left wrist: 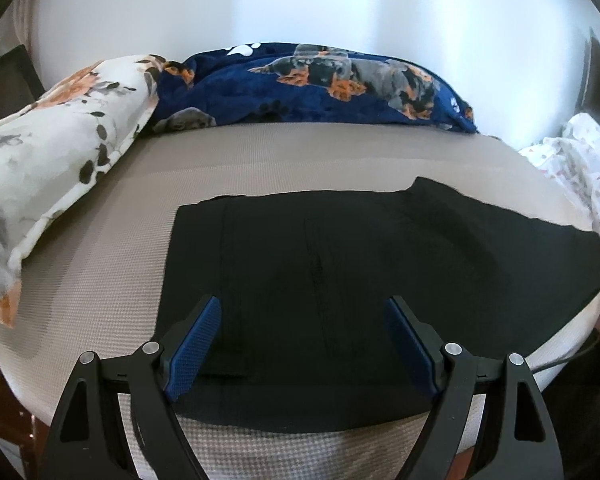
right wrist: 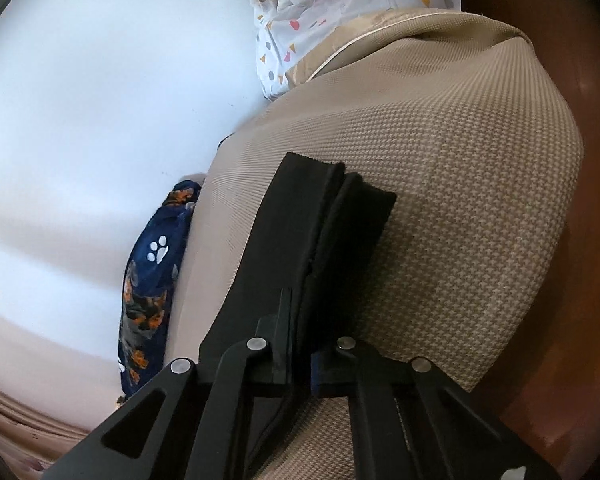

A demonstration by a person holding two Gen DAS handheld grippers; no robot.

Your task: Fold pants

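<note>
The black pants [left wrist: 360, 280] are spread flat across a beige woven mattress [left wrist: 100, 272], laid lengthwise so that the waist end lies under the left gripper [left wrist: 304, 336] and the legs run off toward the right edge of the bed. The left gripper is held above the cloth with its blue-padded fingers [left wrist: 198, 340] standing wide apart, and nothing is pinched between them — a waiting posture, judged to be kept so that a seam or edge can be taken once the other end has been brought over.

In the right wrist view, the hem end of the pants [right wrist: 300, 216] is seen as two stacked leg cuffs, one lapped slightly over the other. The right gripper [right wrist: 300, 364] is closed to a narrow slit on that dark fabric close to the cuffs, the cloth being clamped between the pads. The grip is probably placed there so that both legs can be lifted together and carried toward the waist for a fold.

A floral pillow [left wrist: 60, 148] and a navy dog-print blanket [left wrist: 300, 84] are pushed to the far side of the bed, and a white spotted cloth [right wrist: 312, 12] is heaped at one corner — all well apart from the pants, which leaves room for folding.
</note>
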